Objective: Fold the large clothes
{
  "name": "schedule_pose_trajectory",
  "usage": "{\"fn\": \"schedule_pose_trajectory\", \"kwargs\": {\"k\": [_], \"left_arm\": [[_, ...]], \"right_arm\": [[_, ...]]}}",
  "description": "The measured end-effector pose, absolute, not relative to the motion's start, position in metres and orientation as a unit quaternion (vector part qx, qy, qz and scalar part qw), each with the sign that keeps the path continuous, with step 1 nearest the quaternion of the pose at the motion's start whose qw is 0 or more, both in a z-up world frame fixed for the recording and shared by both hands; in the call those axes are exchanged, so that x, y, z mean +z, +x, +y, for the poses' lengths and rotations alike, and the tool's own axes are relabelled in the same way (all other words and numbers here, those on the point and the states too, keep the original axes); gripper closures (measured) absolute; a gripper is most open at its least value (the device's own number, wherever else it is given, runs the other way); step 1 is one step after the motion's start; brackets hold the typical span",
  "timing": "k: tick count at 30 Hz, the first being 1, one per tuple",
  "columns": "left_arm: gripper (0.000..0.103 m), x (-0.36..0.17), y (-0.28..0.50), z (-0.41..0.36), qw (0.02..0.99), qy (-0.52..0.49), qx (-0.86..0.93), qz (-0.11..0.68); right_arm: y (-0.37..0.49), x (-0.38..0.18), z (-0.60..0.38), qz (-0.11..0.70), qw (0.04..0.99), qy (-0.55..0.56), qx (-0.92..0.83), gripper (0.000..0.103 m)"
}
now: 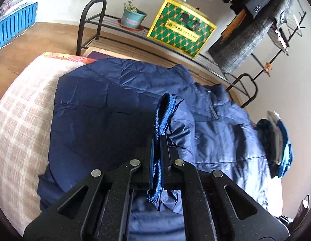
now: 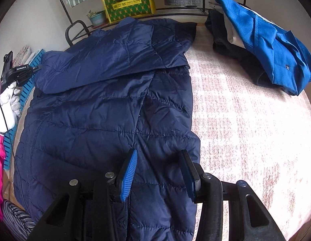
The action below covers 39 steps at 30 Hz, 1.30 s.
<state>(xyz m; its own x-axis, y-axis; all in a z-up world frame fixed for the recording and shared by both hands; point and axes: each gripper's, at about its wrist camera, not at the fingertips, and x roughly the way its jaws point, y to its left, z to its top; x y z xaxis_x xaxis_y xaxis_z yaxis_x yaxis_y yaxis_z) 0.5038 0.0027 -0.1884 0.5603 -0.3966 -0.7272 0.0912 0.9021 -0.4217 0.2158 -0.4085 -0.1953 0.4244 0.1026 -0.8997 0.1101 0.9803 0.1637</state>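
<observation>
Jacket (image 2: 107,104) lies on checked bedspread (image 2: 246,120), metal rack (image 1: 91,22) behind.

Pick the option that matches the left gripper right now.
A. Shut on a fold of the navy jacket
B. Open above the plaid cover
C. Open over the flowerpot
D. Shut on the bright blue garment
A: in the left wrist view the left gripper has its jaws closed on a ribbed edge of the navy jacket.

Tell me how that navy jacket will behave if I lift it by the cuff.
Probably floppy: the jacket drapes flat and its cuff bends limp in the shut left hand-held gripper. Likely light for its bulk, being quilted. The shiny shell may slip on itself.
</observation>
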Motion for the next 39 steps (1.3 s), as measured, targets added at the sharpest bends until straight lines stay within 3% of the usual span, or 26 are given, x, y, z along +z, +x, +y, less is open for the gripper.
{"fn": "schedule_pose_trajectory", "kwargs": {"k": [10,12,13,14,26,29,32,39], "left_arm": [[0.099,-0.222,0.544,-0.002,0.872,-0.121,-0.091,0.465],[0.085,-0.228,0.547,-0.003,0.869,-0.11,-0.07,0.477],[0.07,-0.229,0.548,-0.004,0.869,-0.103,-0.059,0.481],[0.063,-0.228,0.549,-0.003,0.87,-0.098,-0.05,0.481],[0.062,-0.178,0.5,0.044,0.886,-0.101,-0.025,0.451],[0.059,-0.159,0.468,0.065,0.884,-0.116,-0.038,0.45],[0.052,-0.145,0.433,0.081,0.883,-0.124,-0.052,0.449],[0.052,-0.134,0.333,0.118,0.873,-0.121,-0.069,0.467]], "right_arm": [[0.226,-0.199,-0.386,0.541,0.839,0.064,0.002,0.058],[0.227,-0.201,-0.384,0.542,0.838,0.062,0.002,0.058],[0.228,-0.202,-0.384,0.543,0.837,0.063,0.002,0.058],[0.228,-0.203,-0.384,0.544,0.837,0.063,0.002,0.058],[0.215,-0.179,-0.391,0.501,0.862,0.078,-0.005,0.057],[0.203,-0.168,-0.401,0.472,0.876,0.096,-0.005,0.05],[0.189,-0.156,-0.407,0.442,0.891,0.1,-0.006,0.05],[0.151,-0.137,-0.414,0.406,0.909,0.088,-0.014,0.04]]}}
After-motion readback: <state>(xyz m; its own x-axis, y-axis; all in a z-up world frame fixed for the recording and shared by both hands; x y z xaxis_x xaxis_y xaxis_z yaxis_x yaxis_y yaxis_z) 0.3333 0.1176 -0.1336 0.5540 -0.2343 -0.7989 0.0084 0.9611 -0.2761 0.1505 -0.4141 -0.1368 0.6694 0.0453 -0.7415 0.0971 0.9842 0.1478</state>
